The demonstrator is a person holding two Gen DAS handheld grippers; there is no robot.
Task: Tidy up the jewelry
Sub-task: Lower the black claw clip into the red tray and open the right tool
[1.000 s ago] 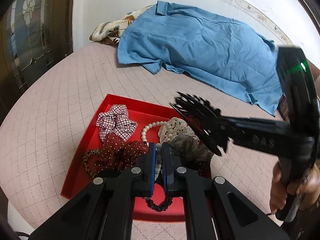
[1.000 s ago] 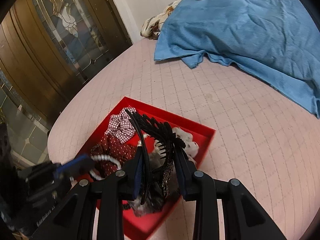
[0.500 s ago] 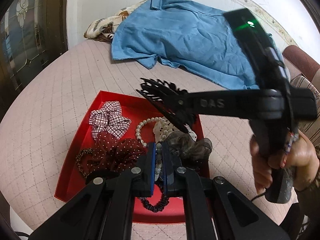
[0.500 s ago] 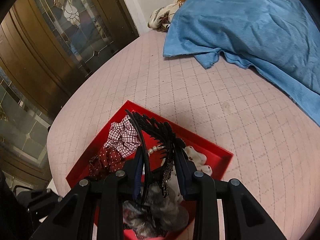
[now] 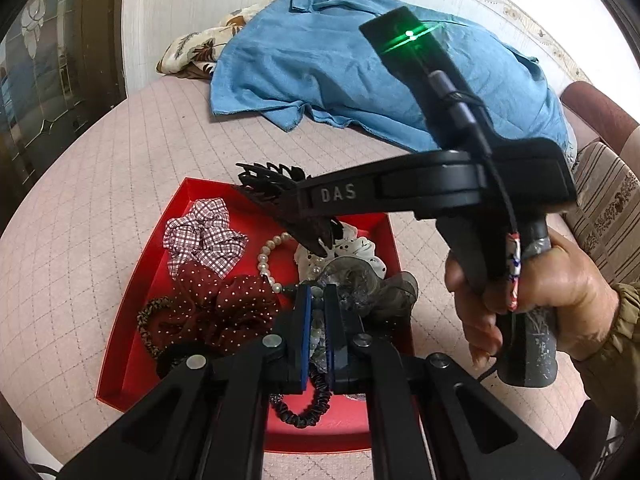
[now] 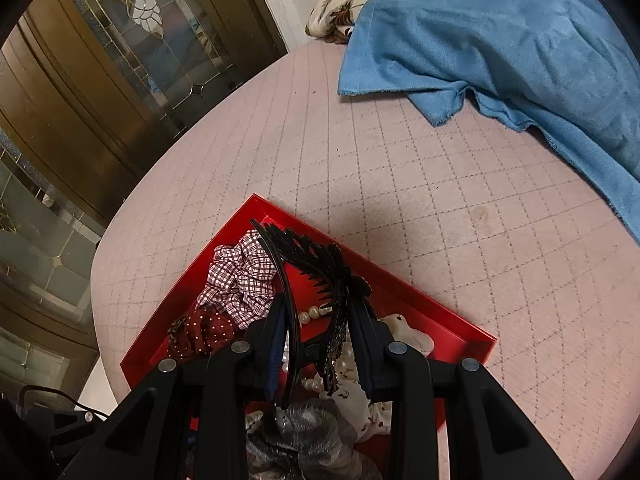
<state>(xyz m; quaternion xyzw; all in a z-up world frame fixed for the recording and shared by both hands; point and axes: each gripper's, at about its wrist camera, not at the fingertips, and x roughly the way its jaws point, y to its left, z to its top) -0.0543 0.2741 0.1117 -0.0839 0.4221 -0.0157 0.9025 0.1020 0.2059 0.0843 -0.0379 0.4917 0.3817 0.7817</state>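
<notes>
**Mia:** What is in the right claw (image 6: 320, 344)?

**Ben:** A black hair claw clip (image 6: 316, 264) with long teeth. The right claw is squeezed onto it and holds it up above the red tray (image 6: 464, 326). From the left camera the clip (image 5: 280, 196) hangs over the far edge of the tray (image 5: 132, 320).

**Mia:** And the left claw (image 5: 316, 324)?

**Ben:** It is low over the near part of the tray. Its two blue pads (image 5: 306, 320) are almost together, with pearl beads showing in the thin gap. I cannot tell if it is really gripping them.

**Mia:** What else is in the tray?

**Ben:** A pearl bracelet (image 5: 266, 260) in the middle. A checked scrunchie (image 5: 204, 232) at the far left of the tray. A dark red dotted scrunchie (image 5: 224, 308) just in front of that one. A gray see-through scrunchie (image 5: 376, 288) on the tray's right side, with a white dotted scrunchie (image 5: 360, 244) behind it. A thin black hair tie (image 5: 304, 412) is at the near edge.

**Mia:** Where is the tray?

**Ben:** On a pink checked table (image 6: 420, 184). A blue shirt (image 6: 500, 28) lies far behind the tray, well apart from it.

**Mia:** Who holds the right claw?

**Ben:** A hand (image 5: 532, 292) grips its handle, to the right of the tray.
</notes>
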